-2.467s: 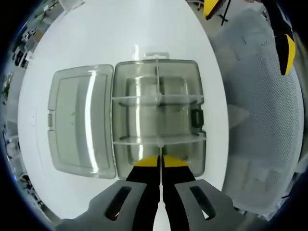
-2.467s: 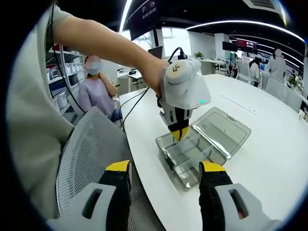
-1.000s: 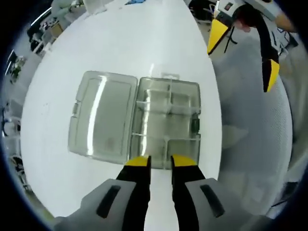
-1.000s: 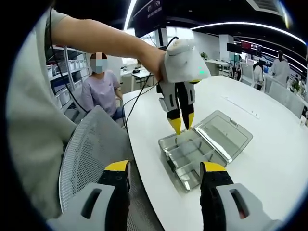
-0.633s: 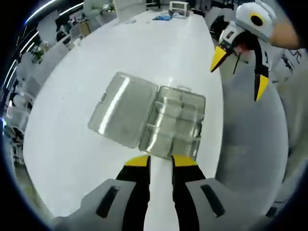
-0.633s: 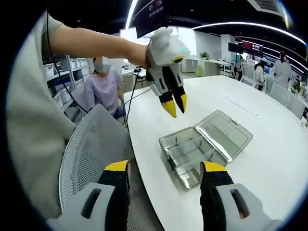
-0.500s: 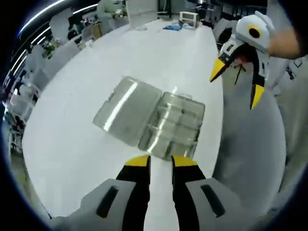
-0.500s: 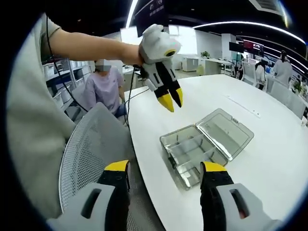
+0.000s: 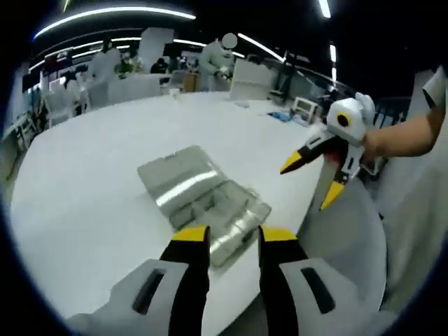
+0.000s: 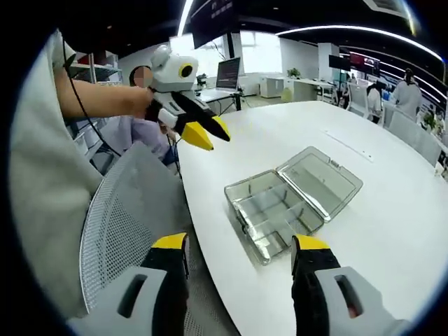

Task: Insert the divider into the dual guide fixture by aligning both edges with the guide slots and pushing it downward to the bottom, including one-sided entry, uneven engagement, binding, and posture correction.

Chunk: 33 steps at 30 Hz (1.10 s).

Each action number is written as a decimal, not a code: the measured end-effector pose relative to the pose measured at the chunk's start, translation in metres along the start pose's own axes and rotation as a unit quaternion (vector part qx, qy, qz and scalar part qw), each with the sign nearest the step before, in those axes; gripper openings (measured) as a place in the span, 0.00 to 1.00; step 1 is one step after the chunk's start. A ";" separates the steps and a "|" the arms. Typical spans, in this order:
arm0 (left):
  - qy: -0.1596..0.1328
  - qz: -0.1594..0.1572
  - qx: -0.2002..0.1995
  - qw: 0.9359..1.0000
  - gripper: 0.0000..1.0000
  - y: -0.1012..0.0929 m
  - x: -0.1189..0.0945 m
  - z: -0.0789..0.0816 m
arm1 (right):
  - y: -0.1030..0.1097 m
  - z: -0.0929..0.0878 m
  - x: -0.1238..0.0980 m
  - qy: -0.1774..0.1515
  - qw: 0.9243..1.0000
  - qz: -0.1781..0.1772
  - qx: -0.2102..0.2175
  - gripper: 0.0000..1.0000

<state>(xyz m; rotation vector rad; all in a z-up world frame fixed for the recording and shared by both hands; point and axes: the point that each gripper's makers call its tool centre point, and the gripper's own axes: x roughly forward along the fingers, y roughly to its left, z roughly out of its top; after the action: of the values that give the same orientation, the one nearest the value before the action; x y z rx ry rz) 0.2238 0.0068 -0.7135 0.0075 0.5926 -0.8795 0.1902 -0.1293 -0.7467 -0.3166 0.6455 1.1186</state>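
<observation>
Lifted clear since a moment ago, the left hand-held gripper [image 10: 203, 133] hovers nearly closed and empty at eleven o'clock of the clear divider box [image 10: 269, 210] on the table [image 10: 392, 210]; the right hand-held gripper [image 10: 241, 245] gapes empty. Dividers look seated; confirm level depth before stopping.

No legible text, label, brand, number or sign in either the left gripper view or the right gripper view; the hanging screens far back in the room are too small and blurred to read.
</observation>
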 end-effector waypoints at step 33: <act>-0.102 0.062 -0.020 0.993 0.67 -0.021 -0.029 -0.016 | -0.067 -0.039 0.018 0.092 0.995 -0.007 -0.024 0.55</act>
<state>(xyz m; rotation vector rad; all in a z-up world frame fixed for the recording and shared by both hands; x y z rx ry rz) 0.1865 0.0179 -0.7082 -0.0797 0.4129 -0.7363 0.2436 -0.1657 -0.7934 -0.4687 0.7782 1.1013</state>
